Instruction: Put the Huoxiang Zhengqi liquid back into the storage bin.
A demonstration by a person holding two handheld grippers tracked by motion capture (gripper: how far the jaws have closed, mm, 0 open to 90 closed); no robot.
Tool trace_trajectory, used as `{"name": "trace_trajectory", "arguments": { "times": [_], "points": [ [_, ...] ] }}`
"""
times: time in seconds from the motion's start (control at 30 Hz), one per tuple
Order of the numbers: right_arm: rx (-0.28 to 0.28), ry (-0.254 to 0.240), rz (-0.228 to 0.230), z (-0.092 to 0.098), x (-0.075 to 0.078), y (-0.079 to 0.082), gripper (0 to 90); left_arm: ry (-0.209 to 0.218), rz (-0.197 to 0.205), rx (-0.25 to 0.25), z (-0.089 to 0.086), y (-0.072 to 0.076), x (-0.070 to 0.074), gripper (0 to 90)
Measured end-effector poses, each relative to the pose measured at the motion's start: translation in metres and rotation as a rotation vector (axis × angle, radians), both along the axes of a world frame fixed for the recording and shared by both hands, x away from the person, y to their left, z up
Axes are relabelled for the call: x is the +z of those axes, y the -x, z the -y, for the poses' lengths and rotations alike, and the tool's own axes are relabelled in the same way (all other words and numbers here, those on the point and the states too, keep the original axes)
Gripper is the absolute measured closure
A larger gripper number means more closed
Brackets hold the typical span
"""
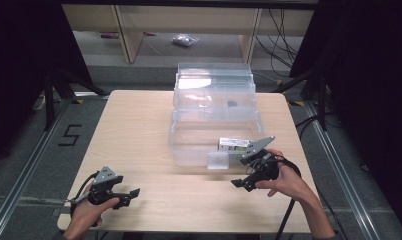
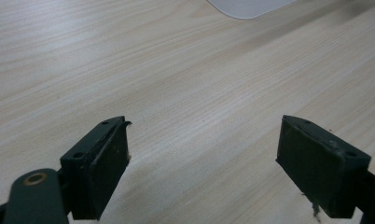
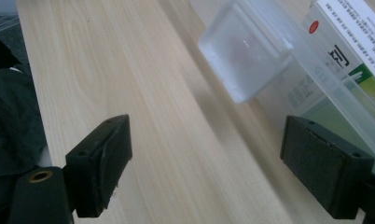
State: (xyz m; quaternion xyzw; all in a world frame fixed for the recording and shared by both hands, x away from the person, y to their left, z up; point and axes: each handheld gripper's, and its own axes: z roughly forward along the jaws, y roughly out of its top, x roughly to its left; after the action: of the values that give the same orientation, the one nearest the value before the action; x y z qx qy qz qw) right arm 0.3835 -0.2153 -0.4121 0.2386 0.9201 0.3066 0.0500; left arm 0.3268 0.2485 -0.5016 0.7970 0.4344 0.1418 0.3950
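A clear plastic storage box [image 1: 214, 142] stands in the middle of the wooden table [image 1: 139, 130], its lid [image 1: 214, 82] tipped up behind it. Inside, at the front right, lies a white and green carton [image 1: 234, 144] [image 3: 349, 37]. A clear latch tab [image 1: 218, 160] [image 3: 245, 52] hangs on the box's front wall. My right gripper [image 1: 241, 183] [image 3: 206, 175] is open just in front of the box, low over the table beside that tab. My left gripper [image 1: 130, 195] [image 2: 204, 170] is open near the front left edge, over bare wood, with nothing between its jaws.
A corner of the clear box [image 2: 248, 7] shows at the top of the left gripper view. Beyond the table are wooden shelf legs [image 1: 126, 35], a small plastic bag [image 1: 185, 40] on the floor and cables [image 1: 281, 35]. A floor mark "5" [image 1: 69, 135] lies left.
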Motion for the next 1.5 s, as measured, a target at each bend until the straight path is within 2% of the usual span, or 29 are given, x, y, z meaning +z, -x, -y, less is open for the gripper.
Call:
{"name": "trace_trajectory", "arguments": {
  "times": [0.1, 0.13, 0.2, 0.23, 0.3, 0.33, 0.37, 0.4, 0.43, 0.47, 0.5, 0.57, 0.63, 0.67, 0.7, 0.77, 0.8, 0.83, 0.87, 0.9, 0.93, 1.0, 1.07, 1.13, 1.17, 1.2, 1.37, 1.5],
  "points": [
    [0.019, 0.001, 0.007, 0.001, -0.002, -0.001, 17.6, 0.016, 0.003, 0.009, 0.001, 0.000, -0.001, 16.0],
    [0.000, -0.005, -0.004, 0.001, -0.003, 0.000, 17.6, -0.004, -0.001, -0.004, -0.001, 0.000, 0.000, 16.0],
    [-0.002, 0.004, -0.005, 0.001, -0.005, 0.000, 17.5, -0.002, -0.001, -0.002, 0.000, 0.000, 0.000, 16.0],
    [-0.038, 0.010, 0.004, 0.001, -0.006, 0.003, 17.4, -0.002, -0.001, -0.002, 0.000, 0.000, 0.000, 16.0],
    [-0.017, -0.001, 0.001, 0.001, -0.007, 0.003, 17.2, -0.003, -0.001, -0.002, 0.000, 0.000, 0.000, 16.0],
    [-0.011, -0.015, 0.023, 0.000, -0.009, 0.003, 17.2, -0.003, -0.001, -0.002, 0.000, 0.000, 0.000, 16.0],
    [-0.011, -0.015, 0.023, 0.000, -0.009, 0.003, 17.2, -0.003, -0.001, -0.003, 0.000, 0.000, 0.000, 16.0],
    [-0.022, -0.007, 0.010, 0.001, -0.009, 0.005, 17.2, 0.034, 0.006, 0.019, 0.003, 0.001, -0.001, 16.0],
    [-0.023, -0.009, 0.035, 0.001, -0.010, 0.005, 17.1, -0.006, -0.001, -0.006, -0.001, 0.000, 0.001, 16.0],
    [-0.026, -0.006, 0.029, 0.001, -0.010, 0.007, 17.1, -0.005, 0.000, -0.004, -0.001, 0.000, 0.000, 16.0],
    [-0.028, -0.011, 0.041, 0.002, -0.013, 0.008, 17.0, 0.033, 0.015, 0.011, 0.002, 0.000, -0.002, 16.0],
    [-0.036, 0.001, 0.049, 0.003, -0.013, 0.008, 17.1, 0.032, 0.016, 0.010, 0.002, 0.000, -0.002, 16.0],
    [-0.054, -0.020, 0.051, 0.003, -0.017, 0.013, 16.7, 0.031, 0.016, 0.010, 0.002, 0.000, -0.002, 16.0],
    [-0.054, -0.005, 0.045, 0.004, -0.016, 0.014, 16.7, 0.030, 0.017, 0.010, 0.002, 0.000, -0.002, 16.0],
    [-0.067, -0.014, 0.061, 0.004, -0.019, 0.015, 16.7, 0.028, 0.014, 0.008, 0.002, 0.000, -0.001, 16.0],
    [-0.069, -0.009, 0.054, 0.004, -0.019, 0.016, 16.7, 0.029, 0.014, 0.009, 0.002, 0.000, -0.001, 16.0],
    [-0.056, -0.019, 0.069, 0.004, -0.021, 0.016, 16.7, 0.030, 0.017, 0.012, 0.002, 0.000, -0.002, 16.0],
    [-0.066, -0.001, 0.055, 0.005, -0.021, 0.017, 16.7, 0.030, 0.015, 0.009, 0.002, 0.000, -0.002, 16.0],
    [-0.060, -0.013, 0.064, 0.004, -0.024, 0.017, 16.7, 0.030, 0.015, 0.010, 0.002, 0.000, -0.002, 16.0],
    [-0.054, -0.003, 0.055, 0.004, -0.024, 0.018, 16.8, 0.031, 0.017, 0.009, 0.002, 0.000, -0.002, 16.0],
    [-0.077, 0.001, 0.063, 0.004, -0.026, 0.019, 16.8, 0.029, 0.015, 0.008, 0.002, 0.000, -0.001, 16.0],
    [-0.076, 0.007, 0.049, 0.005, -0.026, 0.020, 16.8, 0.032, 0.015, 0.012, 0.002, 0.000, -0.001, 16.0],
    [-0.087, 0.002, 0.056, 0.006, -0.027, 0.021, 16.8, 0.033, 0.015, 0.011, 0.002, 0.000, -0.001, 16.0],
    [-0.075, -0.016, 0.096, 0.009, -0.031, 0.021, 16.8, 0.028, 0.014, 0.007, 0.002, 0.000, -0.001, 16.0],
    [-0.077, -0.014, 0.087, 0.010, -0.031, 0.022, 16.8, 0.027, 0.015, 0.008, 0.002, 0.001, -0.001, 16.0],
    [-0.097, -0.018, 0.093, 0.010, -0.033, 0.023, 16.8, 0.029, 0.016, 0.007, 0.002, 0.000, -0.001, 16.0],
    [-0.100, -0.021, 0.091, 0.014, -0.037, 0.026, 16.9, 0.028, 0.013, 0.007, 0.002, 0.000, -0.001, 16.0],
    [-0.151, -0.038, 0.102, 0.016, -0.042, 0.028, 17.0, 0.028, 0.012, 0.006, 0.002, 0.000, -0.001, 16.0]
  ]
}}
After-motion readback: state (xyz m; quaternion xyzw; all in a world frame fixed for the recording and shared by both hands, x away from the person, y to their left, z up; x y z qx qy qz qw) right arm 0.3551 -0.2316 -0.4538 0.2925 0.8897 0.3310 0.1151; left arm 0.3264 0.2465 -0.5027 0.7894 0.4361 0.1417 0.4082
